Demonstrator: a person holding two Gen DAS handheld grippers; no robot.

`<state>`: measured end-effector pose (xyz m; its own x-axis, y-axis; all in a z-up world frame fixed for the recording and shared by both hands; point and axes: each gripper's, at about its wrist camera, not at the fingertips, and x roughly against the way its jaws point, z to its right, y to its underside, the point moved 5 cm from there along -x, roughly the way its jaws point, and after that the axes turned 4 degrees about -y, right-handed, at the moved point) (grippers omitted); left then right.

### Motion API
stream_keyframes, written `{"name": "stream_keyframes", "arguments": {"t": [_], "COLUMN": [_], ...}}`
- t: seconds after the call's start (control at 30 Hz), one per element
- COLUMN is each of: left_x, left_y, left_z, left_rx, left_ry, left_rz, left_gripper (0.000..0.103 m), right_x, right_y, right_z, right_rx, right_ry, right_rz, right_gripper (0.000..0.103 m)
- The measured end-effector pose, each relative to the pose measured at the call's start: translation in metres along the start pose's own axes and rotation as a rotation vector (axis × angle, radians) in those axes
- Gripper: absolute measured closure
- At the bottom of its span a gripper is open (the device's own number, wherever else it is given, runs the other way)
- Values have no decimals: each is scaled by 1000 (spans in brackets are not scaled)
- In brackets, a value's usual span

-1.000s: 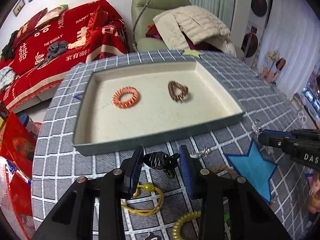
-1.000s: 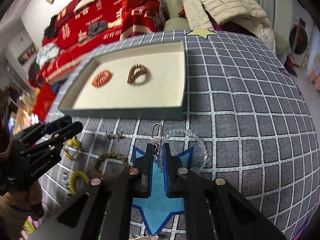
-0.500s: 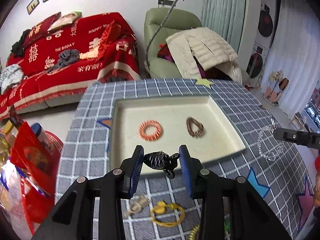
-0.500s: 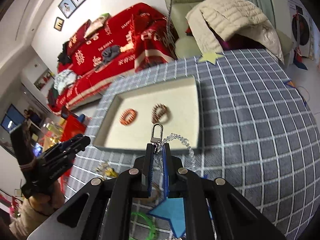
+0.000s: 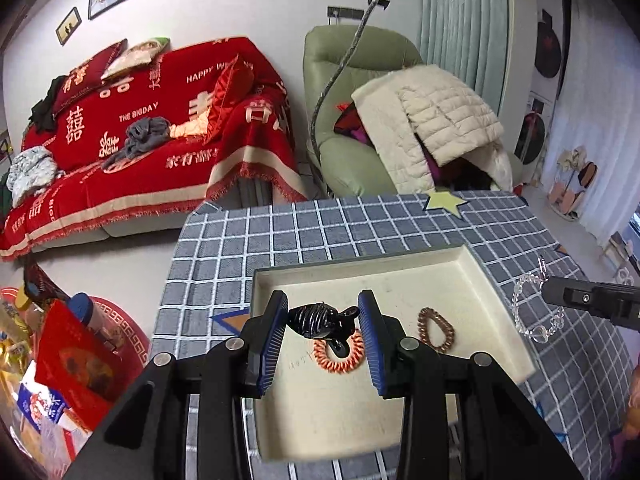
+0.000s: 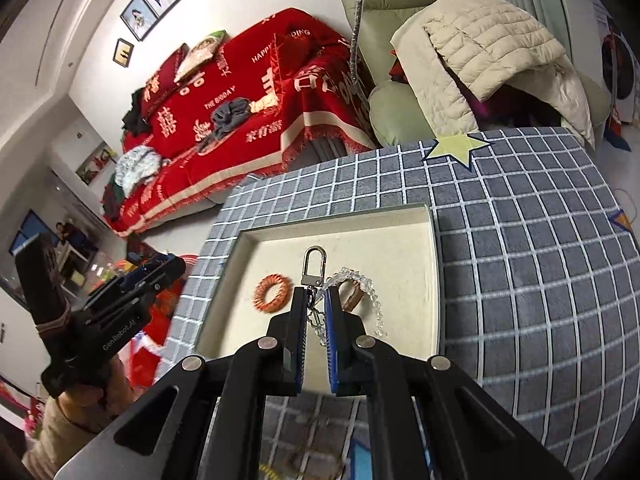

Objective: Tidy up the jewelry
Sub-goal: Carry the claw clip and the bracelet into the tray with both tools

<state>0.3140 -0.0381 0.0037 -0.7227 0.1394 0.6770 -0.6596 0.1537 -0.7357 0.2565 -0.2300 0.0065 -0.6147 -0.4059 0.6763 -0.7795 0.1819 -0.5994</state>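
Observation:
My left gripper (image 5: pixel 323 316) is shut on a black hair claw clip (image 5: pixel 320 320) and holds it above the cream tray (image 5: pixel 400 272). In the tray lie an orange coil hair tie (image 5: pixel 338 356) and a brown coil hair tie (image 5: pixel 436 330). My right gripper (image 6: pixel 316 304) is shut on a clear bead bracelet with a silver clasp (image 6: pixel 314 264), raised over the tray (image 6: pixel 360 240); the beads (image 6: pixel 360 284) hang to the right. The right gripper also shows at the right edge of the left wrist view (image 5: pixel 580 300), with the bracelet (image 5: pixel 532 312) dangling.
The tray sits on a round table with a grey checked cloth (image 6: pixel 540 260). A yellow star patch (image 5: pixel 444 202) lies at the far edge. A red-covered sofa (image 5: pixel 140 140) and a green armchair (image 5: pixel 360 120) stand behind. Red bags (image 5: pixel 72 360) lie on the floor left.
Both grippers have risen and moved forward over the tray, each still carrying its item. The loose items on the near table have dropped out of view.

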Motion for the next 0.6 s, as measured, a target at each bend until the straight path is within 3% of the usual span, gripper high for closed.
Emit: {"name": "stream_keyframes", "arguments": {"t": [0.33, 0.6], "left_x": [-64, -89], "left_y": [44, 62], "left_z": [5, 3], "left_rx": [-27, -29], "left_ry": [-30, -69], "left_rz": [-140, -197], "left_gripper": [45, 45], "right_x": [-67, -106], "right_y": [0, 16], "right_z": [23, 37], "right_rx": [6, -5], "right_ry": [79, 114], "right_rz": [-80, -137], "right_gripper": [94, 94]}}
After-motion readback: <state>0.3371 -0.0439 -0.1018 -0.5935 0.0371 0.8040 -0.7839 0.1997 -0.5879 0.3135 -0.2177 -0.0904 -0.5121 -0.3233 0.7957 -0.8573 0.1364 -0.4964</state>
